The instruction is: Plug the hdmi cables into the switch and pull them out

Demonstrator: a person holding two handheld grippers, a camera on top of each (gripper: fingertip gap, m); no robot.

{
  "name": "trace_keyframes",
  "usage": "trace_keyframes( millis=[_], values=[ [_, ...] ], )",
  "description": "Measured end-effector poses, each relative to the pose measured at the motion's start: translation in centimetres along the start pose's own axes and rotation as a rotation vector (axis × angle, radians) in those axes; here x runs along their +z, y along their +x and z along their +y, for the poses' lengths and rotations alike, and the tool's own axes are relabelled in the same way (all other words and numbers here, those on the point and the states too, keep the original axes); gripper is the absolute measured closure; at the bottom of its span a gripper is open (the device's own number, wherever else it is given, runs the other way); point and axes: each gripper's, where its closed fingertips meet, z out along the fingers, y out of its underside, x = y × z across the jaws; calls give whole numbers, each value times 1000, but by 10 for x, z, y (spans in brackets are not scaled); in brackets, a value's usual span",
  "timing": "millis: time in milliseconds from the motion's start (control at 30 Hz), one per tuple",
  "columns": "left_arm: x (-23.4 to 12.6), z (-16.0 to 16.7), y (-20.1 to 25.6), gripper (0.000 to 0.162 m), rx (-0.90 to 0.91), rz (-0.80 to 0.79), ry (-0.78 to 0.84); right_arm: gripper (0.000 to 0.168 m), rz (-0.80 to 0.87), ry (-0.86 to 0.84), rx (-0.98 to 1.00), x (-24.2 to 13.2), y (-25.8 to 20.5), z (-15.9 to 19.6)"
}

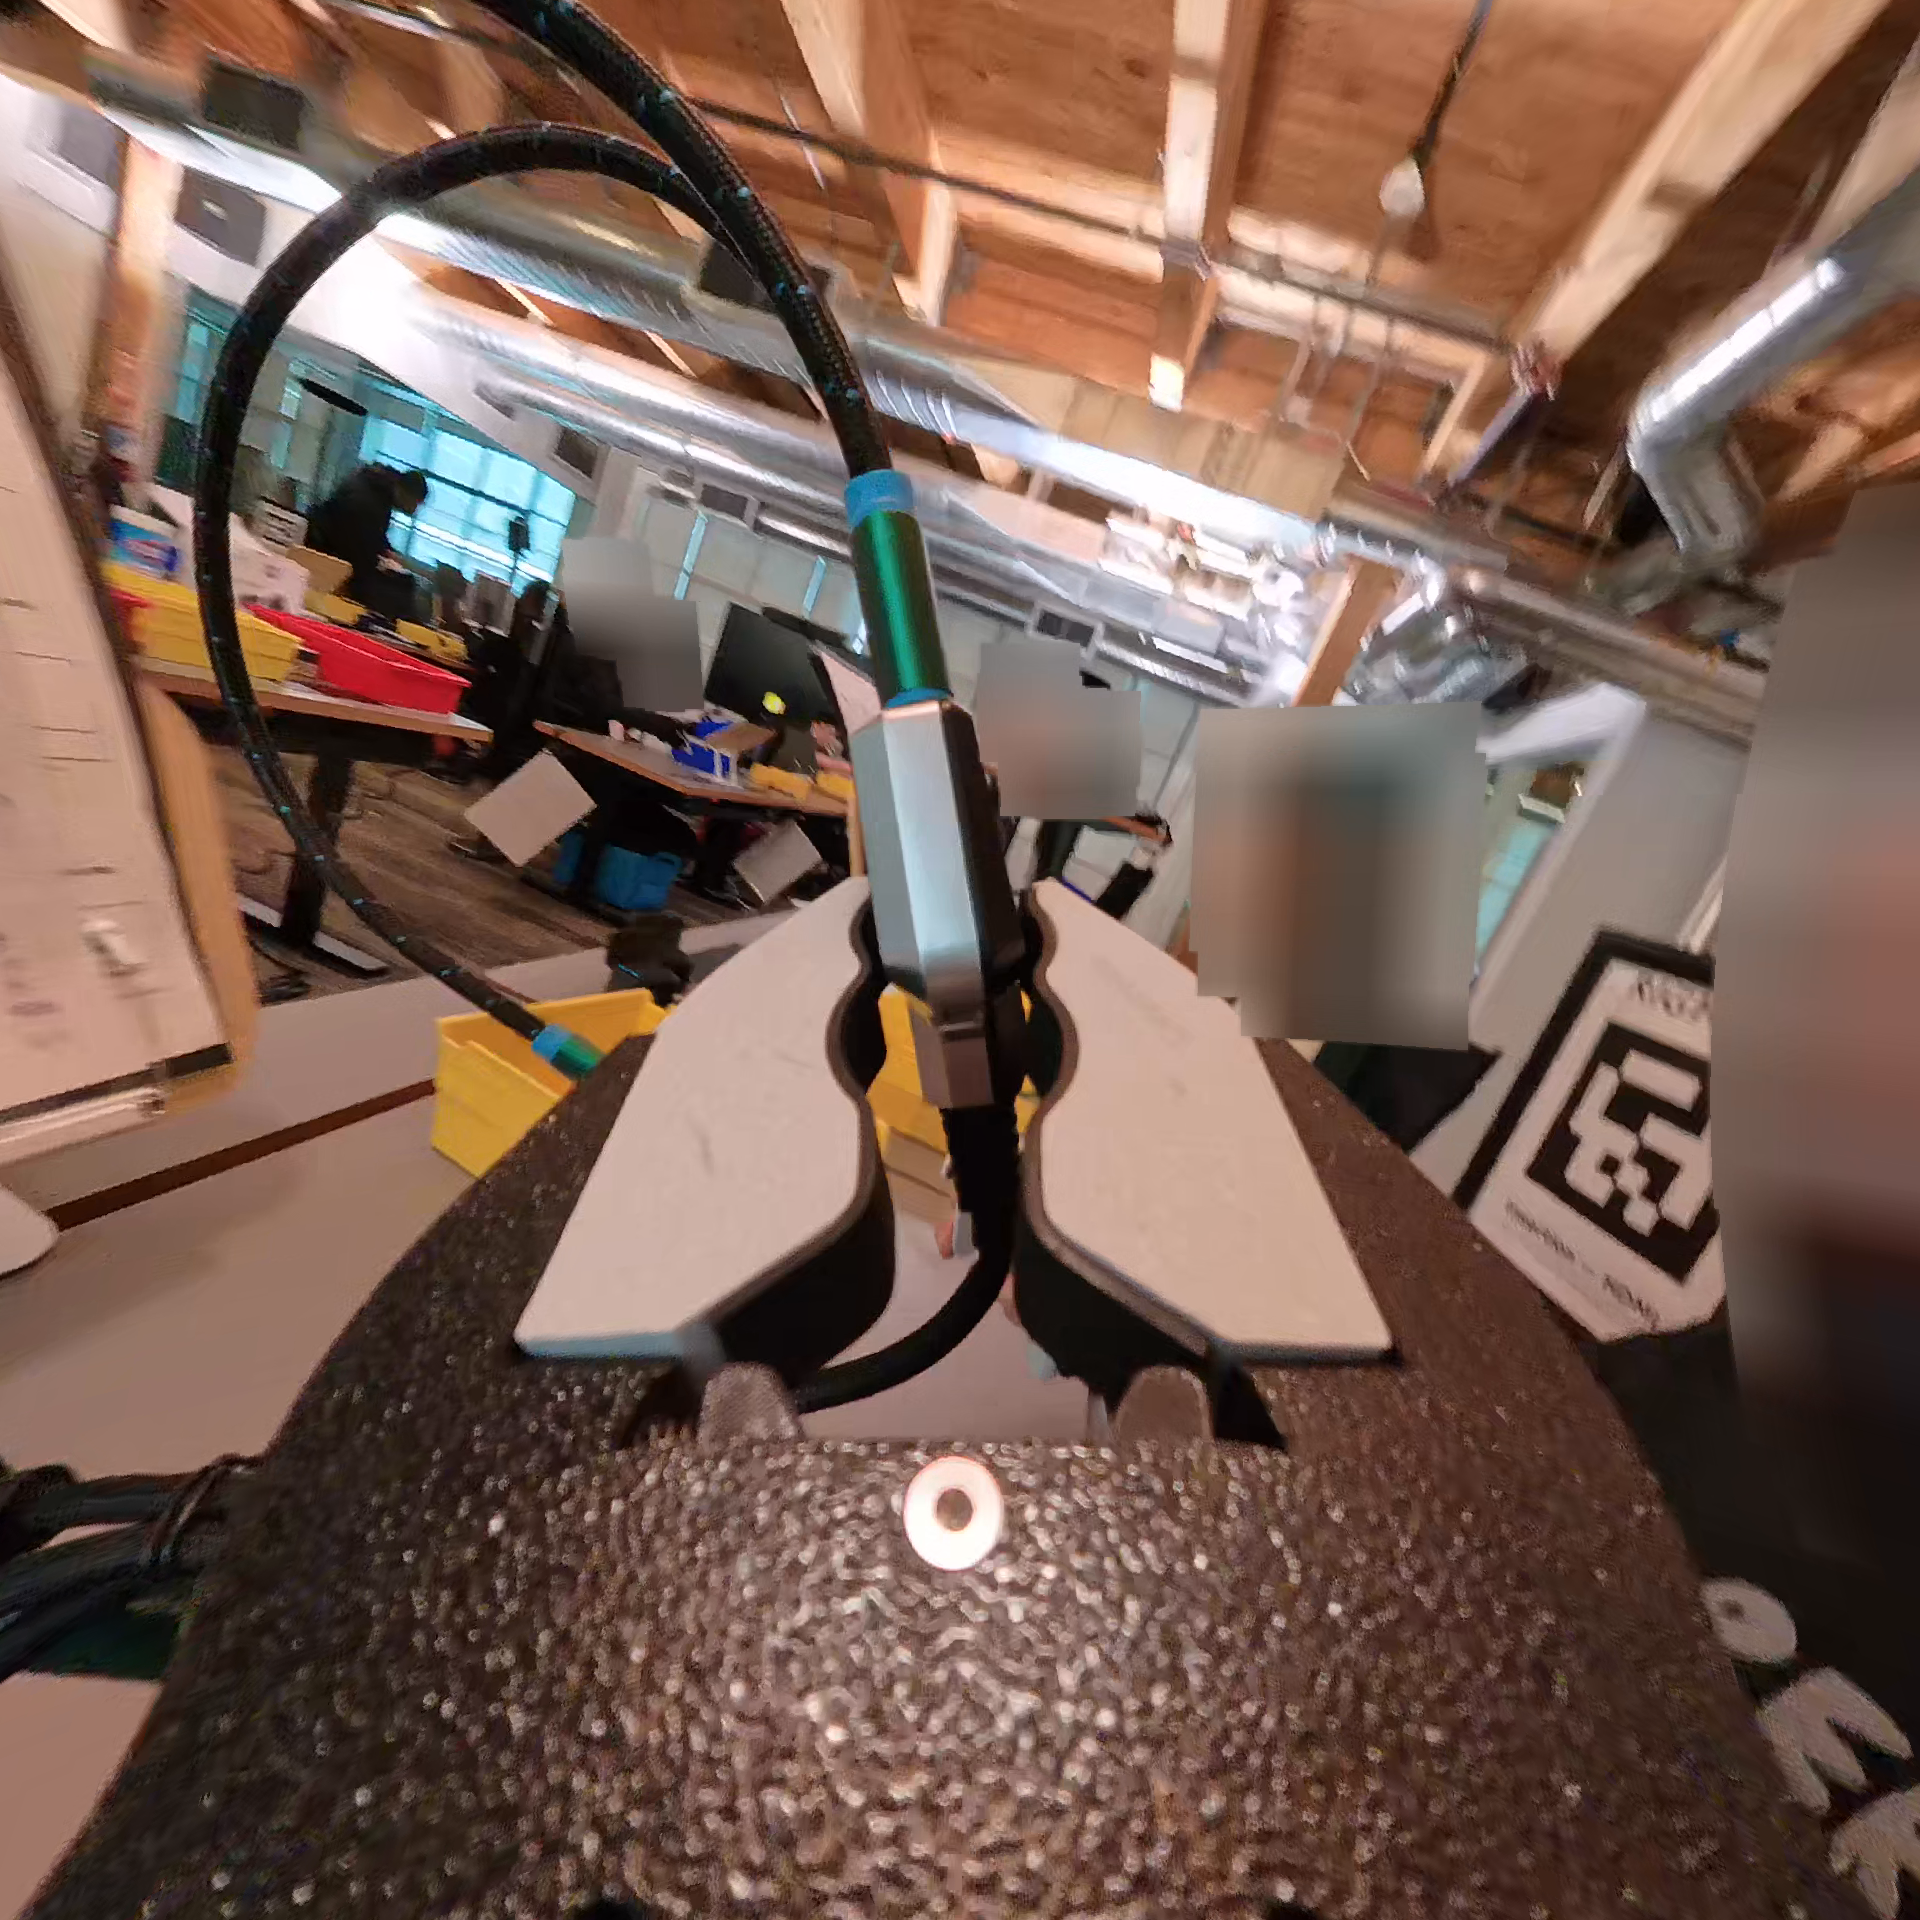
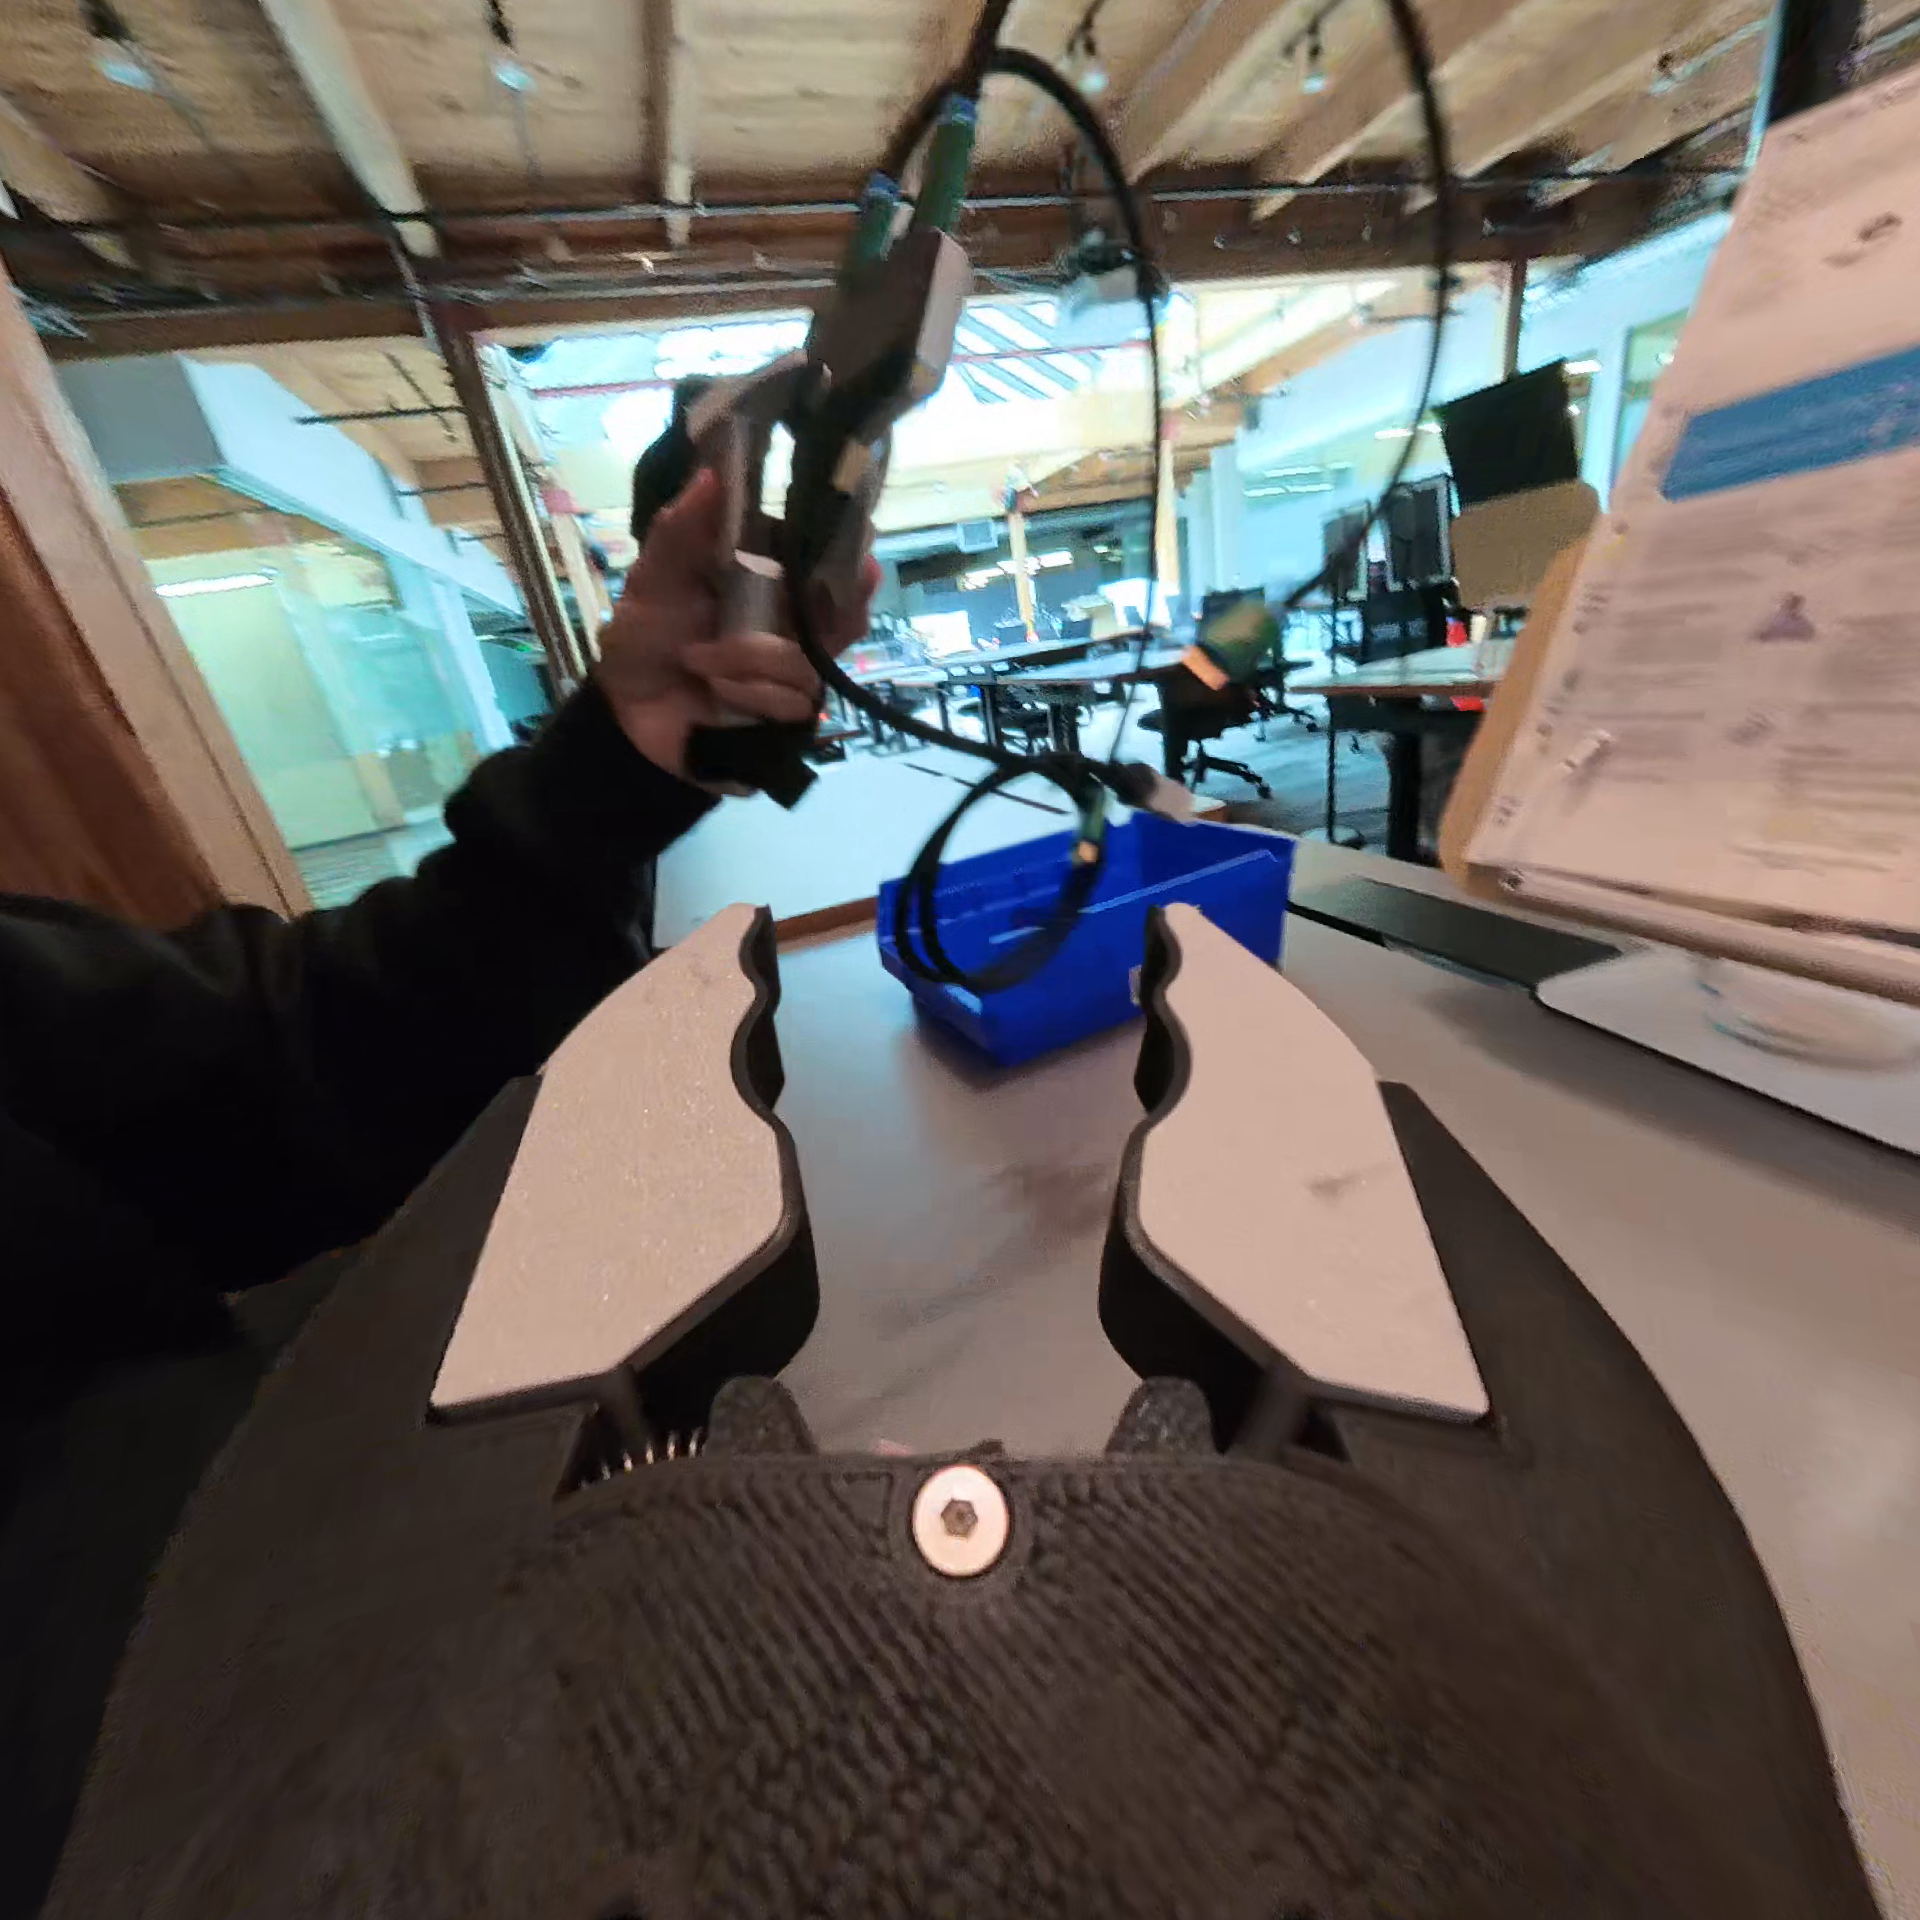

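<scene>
Blue bin (image 2: 1091,935), black cables (image 2: 966,914) inside

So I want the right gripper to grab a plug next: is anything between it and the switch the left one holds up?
Nothing visible blocks it. The right gripper is open, and the switch is held up in open air by the left gripper. Only the looping black cables hang nearby.
</scene>
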Motion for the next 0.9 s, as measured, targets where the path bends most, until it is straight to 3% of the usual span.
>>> trace_keyframes(
  millis=[200,433,500,600,667,900],
  values=[
    [26,89,6,140,6,-17,-237,107,-32,33,41,25,-16,4],
    [10,183,4,140,-72,48,-526,110,-88,-69,204,53,-5,58],
    [4,200,4,140,-46,50,-622,137,-226,-60,255,56,-19,63],
    [-4,206,1,139,2,63,-676,144,-334,-80,365,60,-25,72],
    [-4,202,-10,136,123,8,-652,144,-318,-57,450,64,-18,75],
    [-13,182,-33,101,607,-323,-591,146,-190,204,861,72,17,73]
  ],
)
